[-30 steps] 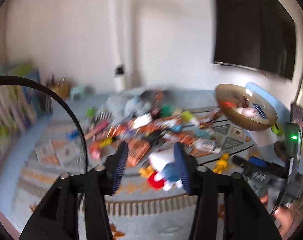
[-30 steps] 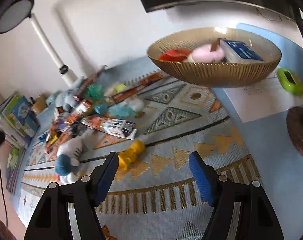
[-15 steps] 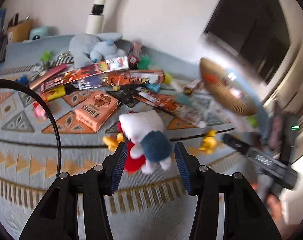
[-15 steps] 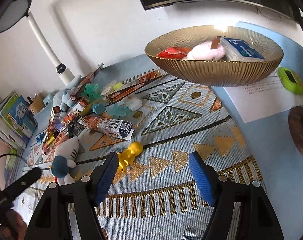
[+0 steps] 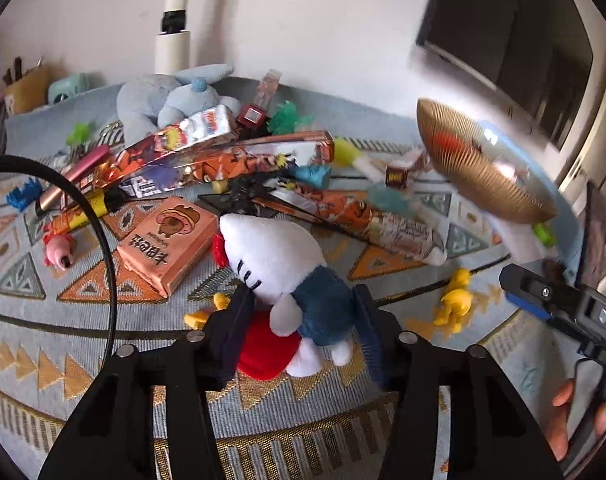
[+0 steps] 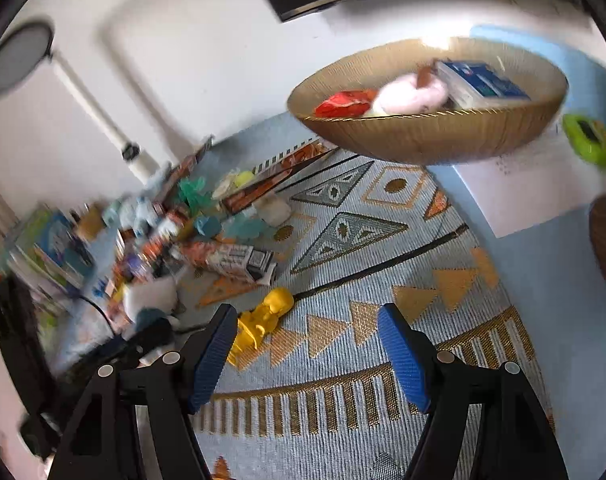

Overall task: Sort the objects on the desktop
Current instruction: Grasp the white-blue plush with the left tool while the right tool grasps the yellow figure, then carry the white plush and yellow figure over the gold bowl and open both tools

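A white plush toy (image 5: pixel 275 256) with a blue body and red base lies on the patterned mat. My left gripper (image 5: pixel 303 324) is open with its fingers on either side of the plush's blue body. My right gripper (image 6: pixel 309 354) is open and empty above the mat, with a yellow toy figure (image 6: pixel 263 320) just past its left finger. The gold bowl (image 6: pixel 431 140) stands at the back right and holds a pink plush, a red packet and a blue box. The plush also shows blurred in the right wrist view (image 6: pixel 151 296).
A heap of snack boxes, packets and small toys (image 5: pixel 231 164) covers the mat behind the plush, with an orange box (image 5: pixel 167 240) and a grey-blue plush (image 5: pixel 171 96). A green gadget (image 6: pixel 591 140) lies on white paper. A lamp post (image 5: pixel 175 36) stands at the wall.
My left gripper has moved forward and down onto the white plush, which now lies between its fingers. My right gripper has shifted slightly and stays open.
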The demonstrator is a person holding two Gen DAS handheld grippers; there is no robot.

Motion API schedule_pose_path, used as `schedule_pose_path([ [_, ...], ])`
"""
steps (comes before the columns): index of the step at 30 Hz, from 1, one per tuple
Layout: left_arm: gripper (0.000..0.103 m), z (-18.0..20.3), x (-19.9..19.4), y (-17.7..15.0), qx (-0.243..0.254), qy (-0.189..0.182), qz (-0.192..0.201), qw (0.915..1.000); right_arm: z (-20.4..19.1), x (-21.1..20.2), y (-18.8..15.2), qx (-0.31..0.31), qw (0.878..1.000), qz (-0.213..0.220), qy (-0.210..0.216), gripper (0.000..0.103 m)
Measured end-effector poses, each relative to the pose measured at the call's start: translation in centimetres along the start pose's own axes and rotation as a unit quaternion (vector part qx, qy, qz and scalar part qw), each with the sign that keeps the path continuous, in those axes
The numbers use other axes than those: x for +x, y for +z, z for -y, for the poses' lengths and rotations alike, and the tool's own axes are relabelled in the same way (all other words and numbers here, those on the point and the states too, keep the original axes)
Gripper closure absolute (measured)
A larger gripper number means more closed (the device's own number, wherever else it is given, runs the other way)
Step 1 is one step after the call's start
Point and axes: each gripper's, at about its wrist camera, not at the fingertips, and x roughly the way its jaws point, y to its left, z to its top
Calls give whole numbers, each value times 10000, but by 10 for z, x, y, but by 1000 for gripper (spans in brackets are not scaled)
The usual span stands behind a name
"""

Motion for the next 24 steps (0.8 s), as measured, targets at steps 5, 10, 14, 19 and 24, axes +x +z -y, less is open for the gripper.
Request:
schedule_pose_path([
  [5,62,-13,-28,-3,-301,-575,676,9956,-24,-3,0,-211,9997,-134,-71,32],
  [10,62,-22,-34,-3,-518,-665,816,9931,-76,23,-11,-1142,9908,-446,-565,33],
  [14,62,-22,-35,-4,-518,-690,869,9925,-93,45,-17,-1547,9810,-501,-1059,57],
  [19,62,-21,-33,-4,-493,-679,842,9929,-90,44,-21,-1686,9785,-509,-1073,77],
  [24,62,-10,-34,-4,-290,-606,793,9946,-73,21,-17,-1440,9858,-353,-789,77],
])
